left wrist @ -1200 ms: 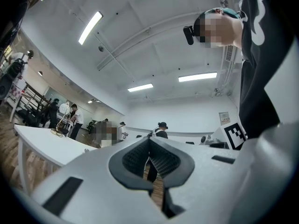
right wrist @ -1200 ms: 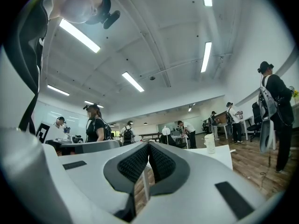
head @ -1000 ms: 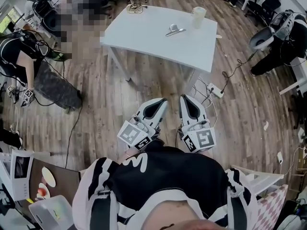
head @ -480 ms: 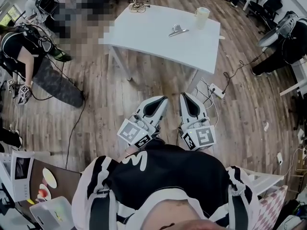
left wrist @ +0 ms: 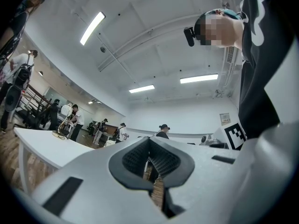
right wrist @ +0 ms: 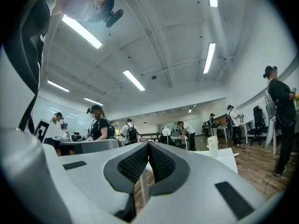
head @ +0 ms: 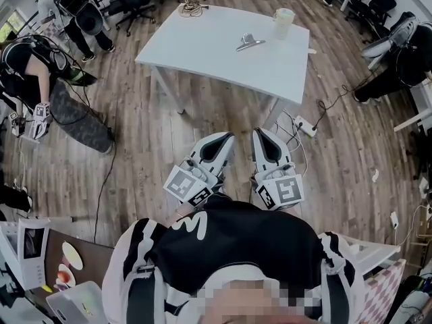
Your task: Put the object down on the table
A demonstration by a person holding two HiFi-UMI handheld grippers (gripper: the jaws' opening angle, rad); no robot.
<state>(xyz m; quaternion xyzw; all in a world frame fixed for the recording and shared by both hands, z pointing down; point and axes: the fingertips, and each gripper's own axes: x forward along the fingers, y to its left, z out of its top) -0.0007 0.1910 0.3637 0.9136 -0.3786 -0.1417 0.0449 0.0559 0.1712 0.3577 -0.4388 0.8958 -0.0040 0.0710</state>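
A white table (head: 202,49) stands ahead of me on the wood floor. On it lie a metal clip (head: 248,43), a pale cup (head: 283,21) and a coiled cable (head: 192,9). My left gripper (head: 225,139) and right gripper (head: 260,136) are held side by side close to my body, well short of the table, over the floor. In the left gripper view the left gripper (left wrist: 149,142) has its pads together with nothing between them. The right gripper (right wrist: 149,146) is likewise shut and empty, with the cup (right wrist: 213,146) and the table (right wrist: 233,157) beyond it.
A power strip (head: 304,127) and its cables lie on the floor by the table's near right leg. A person (head: 40,79) bends over at the left. Office chairs (head: 128,2) stand behind the table. A desk (head: 40,262) with dishes sits at my lower left.
The table sits slightly nearer and larger in the head view. Both grippers stay shut, side by side in front of my body. The people at the upper left have shifted.
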